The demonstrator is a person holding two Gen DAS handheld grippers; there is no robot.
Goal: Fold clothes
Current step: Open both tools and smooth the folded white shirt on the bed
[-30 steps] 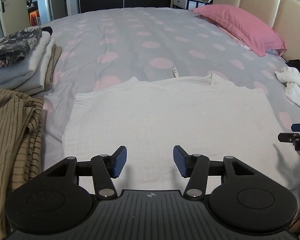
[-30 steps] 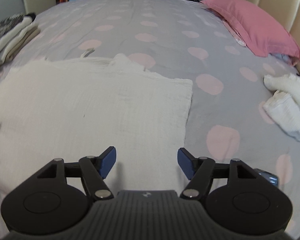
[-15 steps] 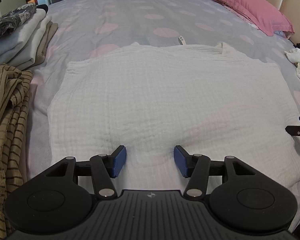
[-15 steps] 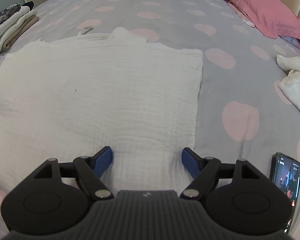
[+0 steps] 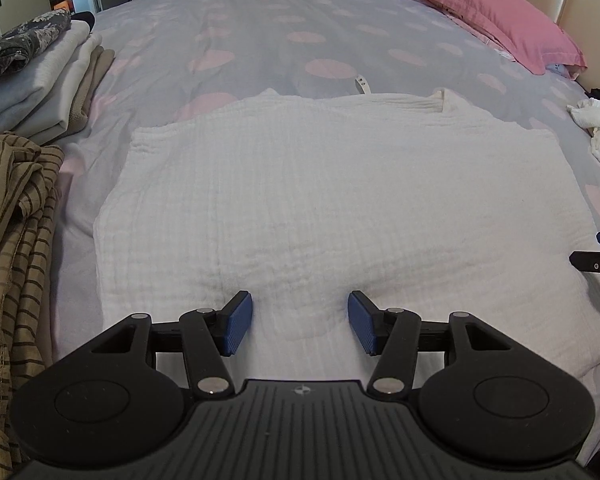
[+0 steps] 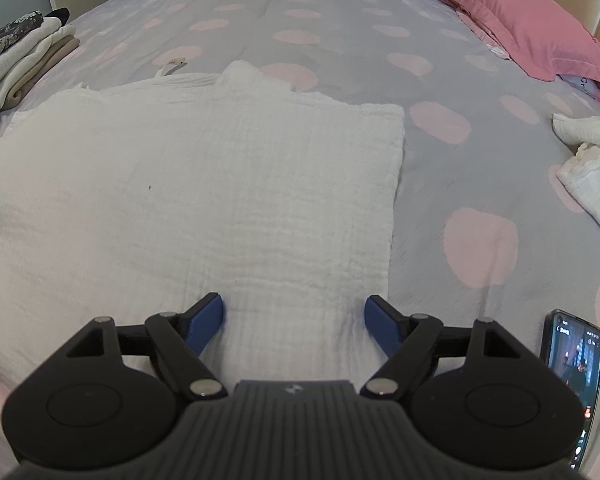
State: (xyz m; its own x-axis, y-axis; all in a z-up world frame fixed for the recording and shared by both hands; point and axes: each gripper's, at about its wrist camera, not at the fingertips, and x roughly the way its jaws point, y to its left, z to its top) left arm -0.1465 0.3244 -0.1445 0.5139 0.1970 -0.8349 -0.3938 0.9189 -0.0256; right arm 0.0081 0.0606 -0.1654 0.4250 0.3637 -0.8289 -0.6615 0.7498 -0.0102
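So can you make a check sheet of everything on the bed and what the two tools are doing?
Surface: grey bedspread with pink dots, covering the bed.
Job's things: white garment spread flat, near edge toward the tools.
Clutter: stack of folded clothes far left; striped brown cloth bunched near left; crumpled white cloth at right; phone, screen lit, near right.
Tools: left tool open, tips on the garment's near edge; right tool open near the garment's right corner.
Cables: nothing seen.
Surroundings: pink pillow, padded headboard, dark wardrobe beyond.
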